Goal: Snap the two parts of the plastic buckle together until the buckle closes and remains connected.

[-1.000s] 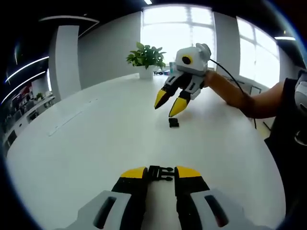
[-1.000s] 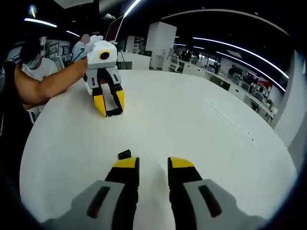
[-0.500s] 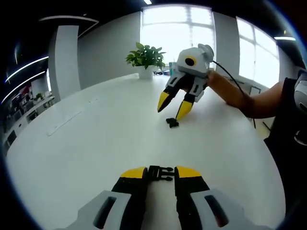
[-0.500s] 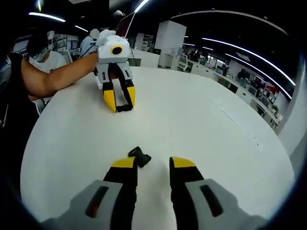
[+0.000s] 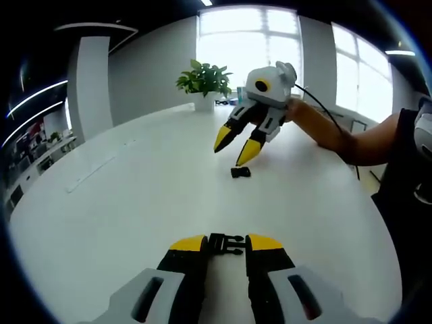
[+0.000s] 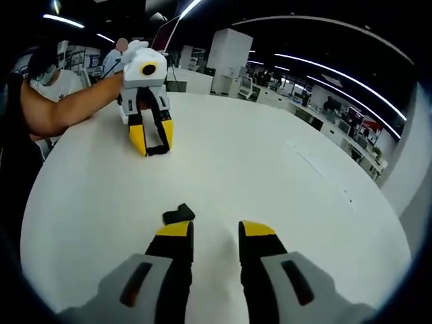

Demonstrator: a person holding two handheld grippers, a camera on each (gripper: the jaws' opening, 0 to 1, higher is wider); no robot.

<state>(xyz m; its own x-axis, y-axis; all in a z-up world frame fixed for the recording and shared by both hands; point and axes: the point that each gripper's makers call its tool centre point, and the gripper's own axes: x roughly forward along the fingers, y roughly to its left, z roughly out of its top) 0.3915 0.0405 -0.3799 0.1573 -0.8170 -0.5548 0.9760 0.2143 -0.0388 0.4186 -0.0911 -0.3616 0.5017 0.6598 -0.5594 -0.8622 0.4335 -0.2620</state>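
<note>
While the left tongs (image 5: 225,244) rest low over the white worktop (image 5: 135,196), their yellow-tipped jaws are closed on a black pronged buckle half (image 5: 226,244), which sits gripped between the tips with its prongs pointing toward the right jaw. In the left gripper view, further across the worktop, the right tongs (image 5: 235,146) hang tilted downward in a person's hand, jaws parted and holding nothing. Just below their tips, apart from them, the other small black buckle piece (image 5: 240,172) lies flat on the worktop. A potted green plant (image 5: 204,82) stands at the far edge before bright windows.

In the right gripper view, the left tongs (image 6: 150,140) show at the upper left, held by a person's arm (image 6: 74,108), with the dark buckle half clamped between their jaws. Nearer, the loose buckle piece (image 6: 178,214) lies on the worktop (image 6: 270,175) just beyond the tip of the left-hand jaw of the right tongs (image 6: 214,229), outside the gap between them. Those jaws stand apart with nothing between them.
</note>
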